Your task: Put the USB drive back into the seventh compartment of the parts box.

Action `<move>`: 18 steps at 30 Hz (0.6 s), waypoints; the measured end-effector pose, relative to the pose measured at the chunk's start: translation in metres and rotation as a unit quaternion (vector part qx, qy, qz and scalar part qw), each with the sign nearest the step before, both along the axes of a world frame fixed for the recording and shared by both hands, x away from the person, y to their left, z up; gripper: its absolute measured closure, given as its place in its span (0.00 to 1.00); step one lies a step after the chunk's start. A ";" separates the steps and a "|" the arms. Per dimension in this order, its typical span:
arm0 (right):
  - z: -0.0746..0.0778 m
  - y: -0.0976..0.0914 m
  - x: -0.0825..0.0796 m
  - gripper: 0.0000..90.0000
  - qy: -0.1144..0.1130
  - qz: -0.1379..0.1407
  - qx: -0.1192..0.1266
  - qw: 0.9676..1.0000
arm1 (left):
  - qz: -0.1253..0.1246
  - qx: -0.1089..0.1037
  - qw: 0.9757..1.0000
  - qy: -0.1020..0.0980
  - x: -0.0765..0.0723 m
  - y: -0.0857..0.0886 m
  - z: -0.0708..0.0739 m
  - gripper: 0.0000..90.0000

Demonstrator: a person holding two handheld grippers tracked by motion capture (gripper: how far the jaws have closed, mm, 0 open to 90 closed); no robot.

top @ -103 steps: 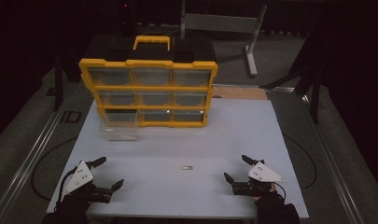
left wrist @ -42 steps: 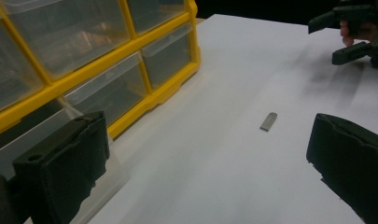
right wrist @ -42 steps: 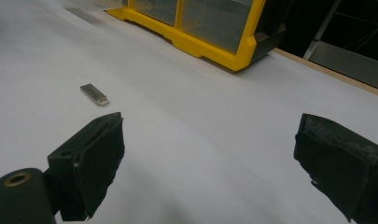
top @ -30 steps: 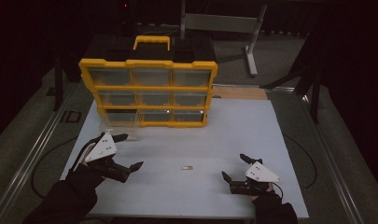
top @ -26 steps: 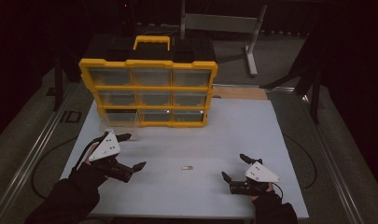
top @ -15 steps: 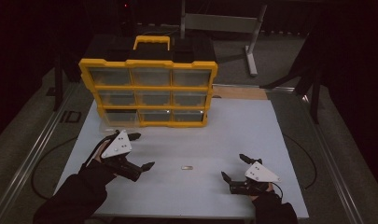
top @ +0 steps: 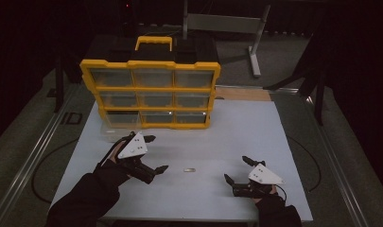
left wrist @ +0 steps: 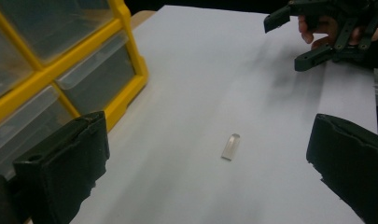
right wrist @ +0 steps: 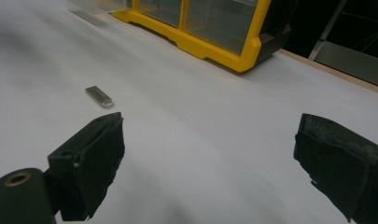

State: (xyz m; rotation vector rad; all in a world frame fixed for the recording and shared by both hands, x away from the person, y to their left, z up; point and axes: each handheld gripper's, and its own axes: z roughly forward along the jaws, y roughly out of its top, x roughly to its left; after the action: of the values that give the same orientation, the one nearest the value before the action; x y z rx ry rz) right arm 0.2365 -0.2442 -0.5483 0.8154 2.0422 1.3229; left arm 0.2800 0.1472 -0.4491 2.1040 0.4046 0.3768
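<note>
Left gripper view: our left gripper (left wrist: 210, 158) has its jaws spread wide with nothing between them, lined up on the small metal piece (left wrist: 230, 146), probably a USB stick, lying flat on the white table (left wrist: 214, 60). Grasp not made yet; pickup and placing all remain. Right gripper (top: 239, 169) also agape, resting well apart. Yellow drawer organizer (top: 151, 92) stands behind, one bottom-left drawer (top: 112, 133) pulled out
</note>
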 end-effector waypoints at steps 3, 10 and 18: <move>0.000 0.000 0.000 0.10 0.001 0.001 0.003 1.000 | -0.006 0.007 1.000 0.005 0.001 -0.006 -0.003 0.00; 0.000 0.000 0.001 0.10 0.002 0.003 0.002 1.000 | -0.026 0.017 0.999 0.017 0.004 -0.020 -0.011 0.00; 0.000 0.000 0.001 0.10 0.001 0.006 0.003 1.000 | -0.049 0.023 0.998 0.030 0.007 -0.037 -0.024 0.00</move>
State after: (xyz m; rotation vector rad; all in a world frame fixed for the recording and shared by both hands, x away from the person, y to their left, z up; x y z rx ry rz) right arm 0.2378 -0.2444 -0.5486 0.8091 2.0479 1.3356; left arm 0.2872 0.1104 -0.4735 2.1752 0.3295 0.2686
